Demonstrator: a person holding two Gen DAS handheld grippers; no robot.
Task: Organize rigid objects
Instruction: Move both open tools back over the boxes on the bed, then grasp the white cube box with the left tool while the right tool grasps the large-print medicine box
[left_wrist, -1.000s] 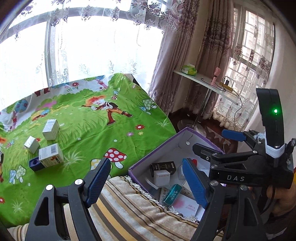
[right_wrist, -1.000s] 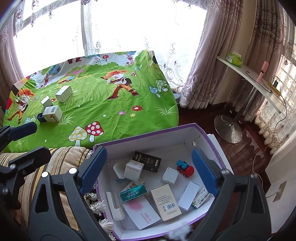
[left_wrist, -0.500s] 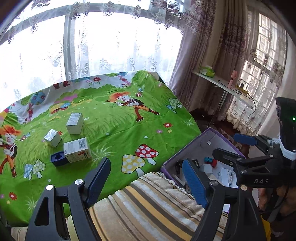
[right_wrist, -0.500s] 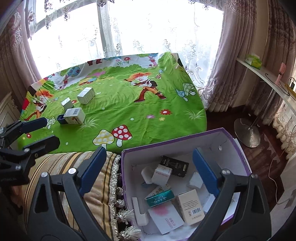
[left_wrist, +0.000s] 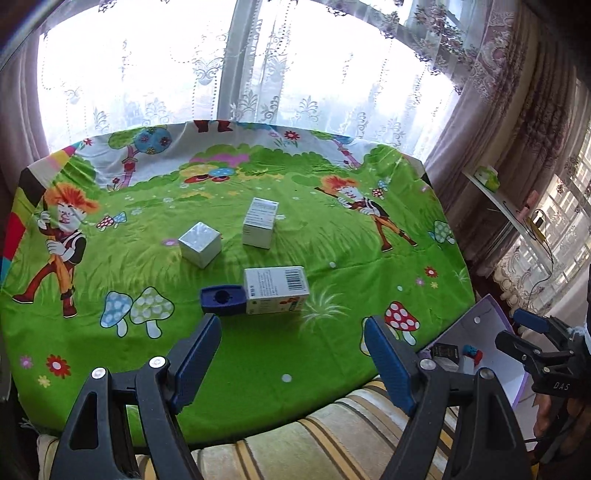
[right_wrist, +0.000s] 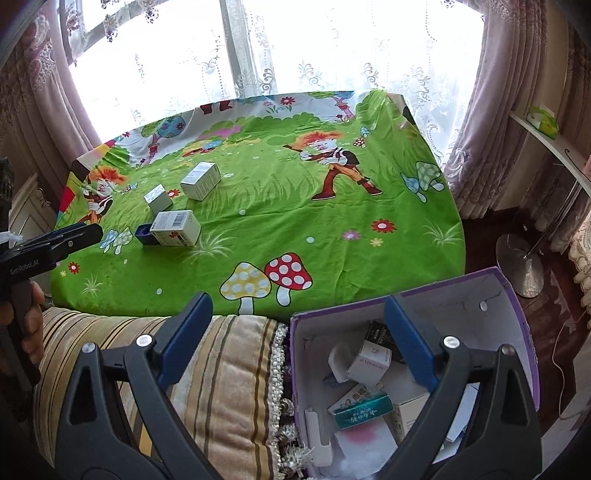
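Note:
On the green cartoon cloth lie a white barcode box (left_wrist: 275, 290) (right_wrist: 176, 228) with a small blue box (left_wrist: 222, 300) (right_wrist: 144, 235) against its left end, a silver cube box (left_wrist: 200, 249) (right_wrist: 158, 199) and a tall white box (left_wrist: 260, 227) (right_wrist: 200, 181). My left gripper (left_wrist: 293, 332) is open and empty, just short of the barcode box. My right gripper (right_wrist: 297, 312) is open and empty, above the edge of the purple-rimmed white storage box (right_wrist: 513, 295) (left_wrist: 480, 325), which holds several small boxes.
A striped cushion (right_wrist: 207, 373) (left_wrist: 332, 439) lies at the table's near edge beside the storage box. Curtains and a window stand behind the table. A white shelf (right_wrist: 554, 144) and a metal stand base (right_wrist: 521, 266) are at the right.
My left gripper has swung left from the storage box toward the boxes on the cloth. My right gripper has shifted left, so the storage box now sits at lower right.

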